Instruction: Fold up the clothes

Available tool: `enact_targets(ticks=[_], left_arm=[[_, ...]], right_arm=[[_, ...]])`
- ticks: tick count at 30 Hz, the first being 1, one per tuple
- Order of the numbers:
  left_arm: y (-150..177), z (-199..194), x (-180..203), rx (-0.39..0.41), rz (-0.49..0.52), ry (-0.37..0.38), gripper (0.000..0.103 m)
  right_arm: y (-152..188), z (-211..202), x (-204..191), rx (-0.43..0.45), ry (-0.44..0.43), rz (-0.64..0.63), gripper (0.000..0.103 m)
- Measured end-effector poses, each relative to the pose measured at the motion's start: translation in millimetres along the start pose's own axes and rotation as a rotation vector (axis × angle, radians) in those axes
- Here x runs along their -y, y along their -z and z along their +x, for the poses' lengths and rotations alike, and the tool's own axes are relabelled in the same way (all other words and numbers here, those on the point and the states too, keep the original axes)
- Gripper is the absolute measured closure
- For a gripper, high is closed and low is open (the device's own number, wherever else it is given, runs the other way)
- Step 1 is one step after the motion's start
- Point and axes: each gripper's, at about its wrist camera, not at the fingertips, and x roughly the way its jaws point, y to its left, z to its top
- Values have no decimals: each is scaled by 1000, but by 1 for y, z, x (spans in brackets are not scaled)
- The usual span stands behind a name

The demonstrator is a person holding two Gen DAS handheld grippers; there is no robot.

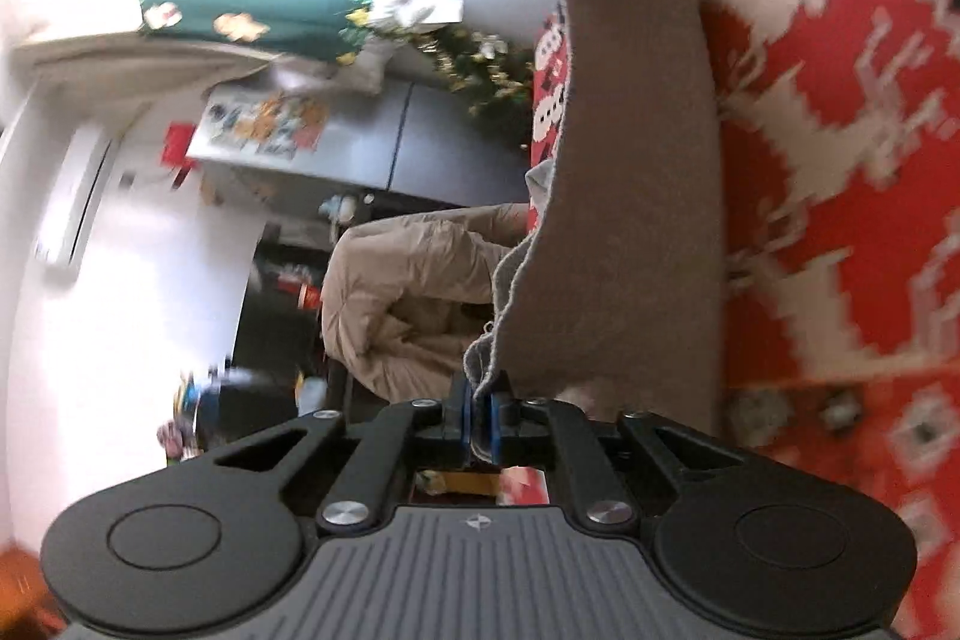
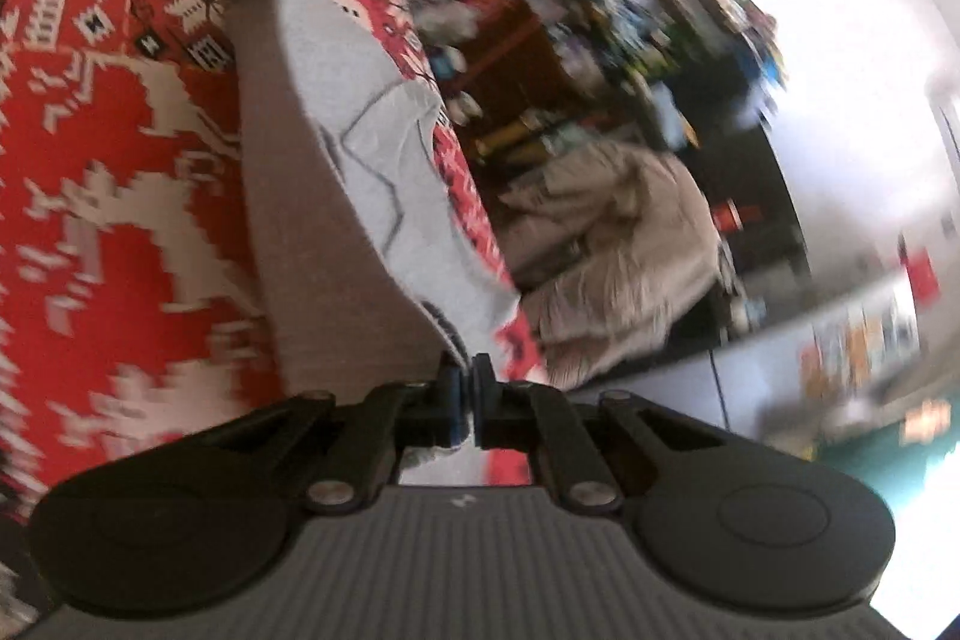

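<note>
We hold the grey garment (image 1: 630, 196) stretched between both grippers

Our left gripper (image 1: 478, 403) and right gripper (image 2: 467, 382) each pinch an edge, raised over the red patterned blanket (image 1: 840, 160)

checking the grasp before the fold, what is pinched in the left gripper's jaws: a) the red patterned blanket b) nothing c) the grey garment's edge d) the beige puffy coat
c: the left gripper has its jaws shut on the edge of the grey garment, which hangs over the red patterned blanket.
</note>
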Motion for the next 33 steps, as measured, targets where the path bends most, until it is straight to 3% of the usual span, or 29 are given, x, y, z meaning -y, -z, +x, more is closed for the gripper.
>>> enact_targets(ticks=[4,9,13,15,16,17,20,23,27,33], left_arm=[[9,55,-24,-12,45,63,95],[28,126,-29,-63,31,202,94],[35,164,-20,-119,-31,319,87],[35,173,-20,-150,-99,397,75],[37,175,-24,-161,-148,431,59],[39,177,-31,-170,-202,467,52],[48,183,-55,-216,-376,576,48],[66,192,-83,-291,-575,610,41],[103,191,-113,-366,-866,586,41],[138,166,-114,-380,-1236,555,43]], right_arm=[[-2,55,39,-2,-83,-41,99],[-4,126,85,-7,-189,-69,99],[3,181,89,-51,-281,-85,98],[8,201,88,-73,-335,-54,90],[9,208,89,-79,-360,-30,85],[10,212,92,-81,-386,3,76],[13,216,106,-91,-475,120,60],[14,214,122,-105,-516,242,52],[18,197,145,-96,-505,470,37],[42,169,169,-89,-420,849,37]])
